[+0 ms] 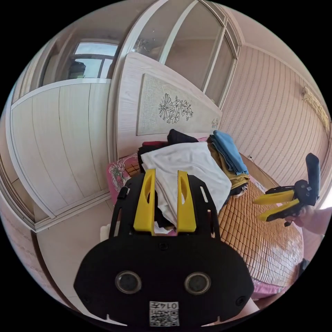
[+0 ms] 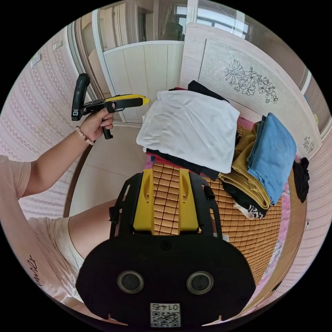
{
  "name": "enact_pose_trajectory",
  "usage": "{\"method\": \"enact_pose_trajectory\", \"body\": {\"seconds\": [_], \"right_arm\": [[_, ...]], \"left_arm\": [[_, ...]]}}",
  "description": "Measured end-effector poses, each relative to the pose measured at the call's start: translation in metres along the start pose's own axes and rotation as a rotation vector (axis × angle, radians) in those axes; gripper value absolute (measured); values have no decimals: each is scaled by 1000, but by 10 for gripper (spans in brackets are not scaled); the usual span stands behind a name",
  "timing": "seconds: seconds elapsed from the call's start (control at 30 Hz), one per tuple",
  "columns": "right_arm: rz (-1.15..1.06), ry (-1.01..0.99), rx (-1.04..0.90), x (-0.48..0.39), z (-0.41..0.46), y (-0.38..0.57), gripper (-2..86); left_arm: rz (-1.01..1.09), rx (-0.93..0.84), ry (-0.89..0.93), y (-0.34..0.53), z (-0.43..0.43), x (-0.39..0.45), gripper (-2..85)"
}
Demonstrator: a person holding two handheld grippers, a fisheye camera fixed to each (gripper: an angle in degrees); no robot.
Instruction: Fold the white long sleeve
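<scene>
Smooth folded white long sleeve atop pile, woven mat

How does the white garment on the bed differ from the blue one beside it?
The white garment tops a stack of dark clothes, while the blue garment lies on a mustard-yellow piece. In the right gripper view the white one shows a broad, squarish face; the blue one looks narrower and longer. The white one sits nearer the left tool; the blue one lies on the far side from it. Both are folded and rest on the woven bed mat, untouched by either tool.
</scene>
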State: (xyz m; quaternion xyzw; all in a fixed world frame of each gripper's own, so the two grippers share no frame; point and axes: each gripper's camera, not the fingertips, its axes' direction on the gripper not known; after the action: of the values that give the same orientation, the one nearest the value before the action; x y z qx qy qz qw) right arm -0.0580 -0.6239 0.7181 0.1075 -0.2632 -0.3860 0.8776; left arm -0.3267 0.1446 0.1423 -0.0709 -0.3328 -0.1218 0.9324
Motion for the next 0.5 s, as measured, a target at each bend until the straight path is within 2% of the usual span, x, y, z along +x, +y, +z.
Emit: {"method": "enact_pose_trajectory", "body": {"seconds": [0.07,0.17,0.23,0.3,0.4,0.5], "right_arm": [[9,-35,30,11,13,-25,109],[60,-99,69,31,31,-53,107],[97,-139,69,45,40,-65,107],[183,-199,114,64,42,-73,109],[296,-320,153,86,47,-81,140],[350,-311,133,98,61,-91,167]], "left_arm": [[10,-54,-20,-19,17,-12,100],[18,-275,51,-35,49,-18,54],[76,-222,38,-33,33,-5,42],[204,-118,133,-21,2,22,38],[382,-104,207,-2,-23,60,38],[493,-98,262,12,-39,90,40]]}}
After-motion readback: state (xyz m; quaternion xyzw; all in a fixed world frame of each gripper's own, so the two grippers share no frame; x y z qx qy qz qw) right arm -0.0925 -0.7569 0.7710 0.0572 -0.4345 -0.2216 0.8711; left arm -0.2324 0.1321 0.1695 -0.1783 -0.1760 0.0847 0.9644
